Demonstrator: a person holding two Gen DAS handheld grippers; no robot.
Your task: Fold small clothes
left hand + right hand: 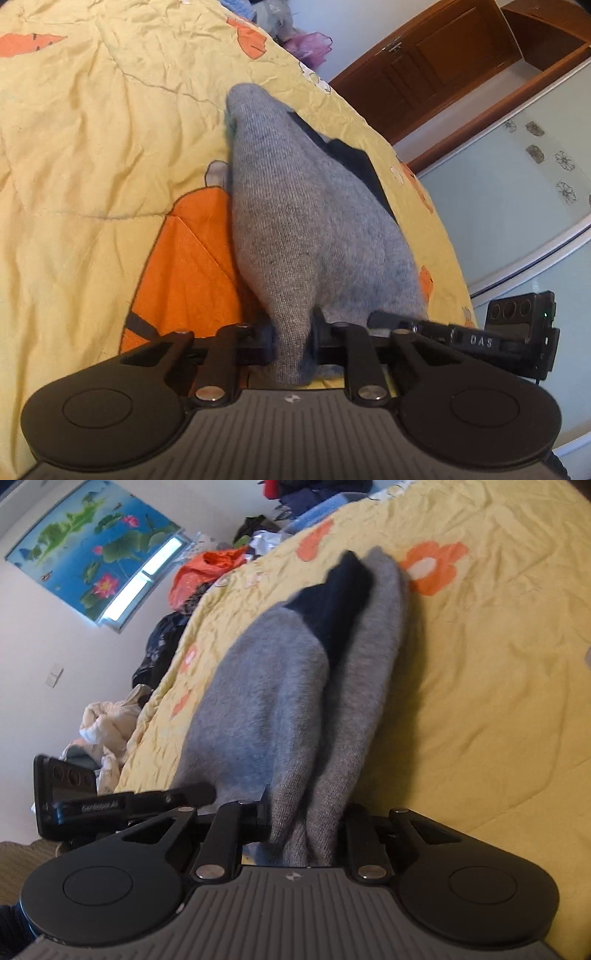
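A small grey knit garment (295, 221) with a dark navy part (354, 162) is stretched over the yellow flowered quilt (92, 147). My left gripper (291, 336) is shut on one bunched grey end of it. In the right wrist view the same grey garment (258, 709) rises from the jaws, its navy part (340, 602) at the far end. My right gripper (306, 823) is shut on two gathered grey layers. The far tip of the garment touches the quilt (498, 701); the cloth hides both pairs of fingertips.
The bed edge runs along the right in the left wrist view, with a brown wooden cabinet (436, 70) beyond. In the right wrist view, an orange bag (207, 568), dark clothes (162, 646) and a pale bundle (103, 723) lie beside the bed under a lotus poster (92, 542).
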